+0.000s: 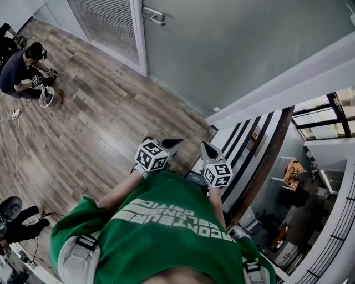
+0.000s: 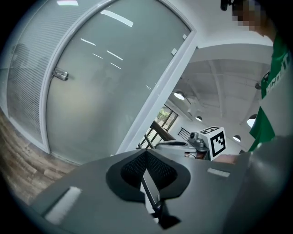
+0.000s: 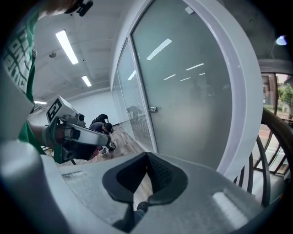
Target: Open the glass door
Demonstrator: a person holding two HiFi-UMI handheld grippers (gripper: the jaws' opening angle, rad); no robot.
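Observation:
The frosted glass door [image 1: 233, 50] stands shut ahead of me, its metal handle [image 1: 154, 15] at the door's left edge, next to a white frame. Both grippers are held side by side in front of my chest, well short of the door. My left gripper [image 1: 171, 143] and right gripper [image 1: 208, 148] each have their jaws together with nothing between them. In the left gripper view the handle [image 2: 60, 74] is far off to the left; the jaw tips [image 2: 146, 153] meet. In the right gripper view the handle [image 3: 153, 109] is straight ahead and distant; its tips [image 3: 147, 156] meet too.
A glass panel with blinds [image 1: 108, 25] adjoins the door on the left. A person [image 1: 22, 69] sits on the wood floor [image 1: 94, 127] at far left, another [image 1: 16, 222] at lower left. A dark railing [image 1: 260, 155] over a drop runs along my right.

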